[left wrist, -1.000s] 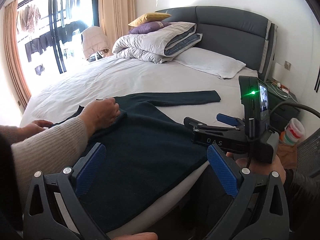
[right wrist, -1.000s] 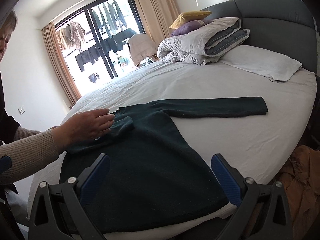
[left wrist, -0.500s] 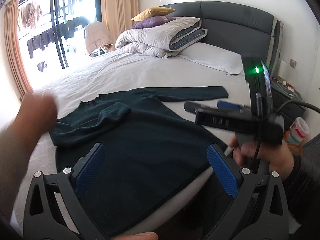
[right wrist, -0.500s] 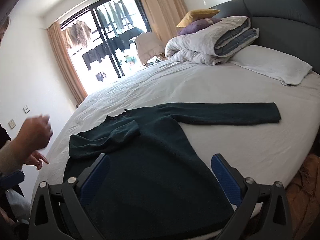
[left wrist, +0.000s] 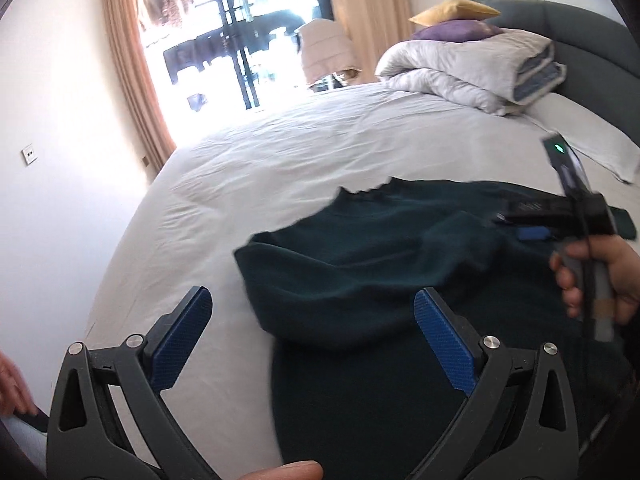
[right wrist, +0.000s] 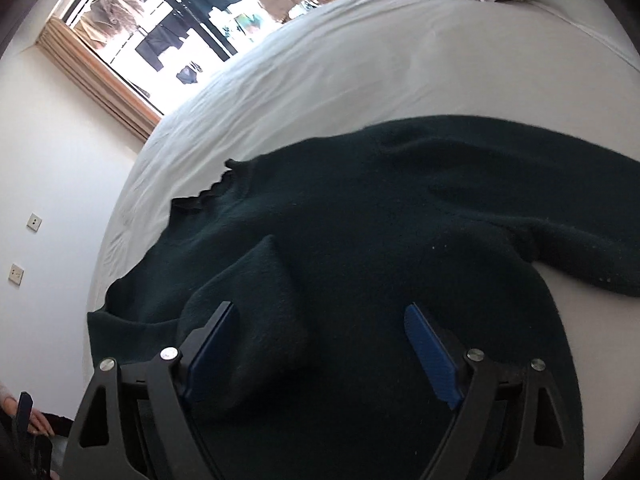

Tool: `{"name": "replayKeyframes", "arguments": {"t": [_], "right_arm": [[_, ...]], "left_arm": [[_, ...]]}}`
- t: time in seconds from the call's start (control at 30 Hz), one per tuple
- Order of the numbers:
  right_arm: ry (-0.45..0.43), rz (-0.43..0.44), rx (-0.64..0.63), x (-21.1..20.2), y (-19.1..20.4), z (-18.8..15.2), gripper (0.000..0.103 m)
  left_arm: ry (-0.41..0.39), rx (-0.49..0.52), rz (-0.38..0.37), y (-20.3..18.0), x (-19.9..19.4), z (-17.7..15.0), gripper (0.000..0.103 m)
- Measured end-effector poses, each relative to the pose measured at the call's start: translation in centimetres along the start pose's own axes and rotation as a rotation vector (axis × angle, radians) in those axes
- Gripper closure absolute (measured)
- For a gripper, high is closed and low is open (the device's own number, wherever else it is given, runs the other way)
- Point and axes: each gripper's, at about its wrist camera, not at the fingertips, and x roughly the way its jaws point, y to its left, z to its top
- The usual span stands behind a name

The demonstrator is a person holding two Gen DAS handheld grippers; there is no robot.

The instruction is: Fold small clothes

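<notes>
A dark green sweater lies flat on the white bed, its left sleeve folded across the chest and its right sleeve stretched out to the right. My left gripper is open and empty, above the sweater's left shoulder edge. My right gripper is open and empty, low over the folded left sleeve. The right gripper also shows in the left wrist view, held over the sweater's right side.
A folded grey duvet with purple and yellow cushions lies at the head of the bed before the grey headboard. A white pillow is at the right. A window with curtains is behind the bed.
The bare hand has left the sweater. Both grippers have moved forward and left over the sweater, the right one dropping close above the folded sleeve. Both stay open.
</notes>
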Motion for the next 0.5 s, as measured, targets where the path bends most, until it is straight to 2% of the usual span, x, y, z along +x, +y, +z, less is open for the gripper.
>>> {"name": "replayKeyframes", "arguments": {"t": [0.1,0.17,0.23,0.27,0.33,0.43,0.5], "right_arm": [[-0.013,0.007,-0.024,1.3,0.5,0.5,0.015],[0.014,0.01,-0.103,2.1,1.8,0.6,0.021],[0.042,0.018,-0.19,2.7,3.1,0.5,0.055],[0.052,0.009,-0.213,2.9,3.3,0.5,0.063],[0.056,0.008,-0.212,3.0,2.8,1.7,0.093],[0.02,0.049,-0.167,2.1,1.9,2.9,0.102],[-0.038,0.02,-0.172,1.1,1.8,4.0,0.102]], "left_arm": [[0.021,-0.019,0.018,2.5,3.6,0.7,0.0],[0.045,-0.036,0.024,3.7,6.0,0.9,0.0],[0.062,-0.051,0.022,4.5,7.4,0.9,0.0],[0.073,-0.057,0.017,4.8,8.0,0.7,0.0],[0.095,-0.071,0.01,4.9,9.2,0.4,0.0],[0.111,-0.084,0.024,5.0,10.7,0.4,0.0],[0.123,-0.103,0.034,5.2,11.4,0.6,0.0]]}}
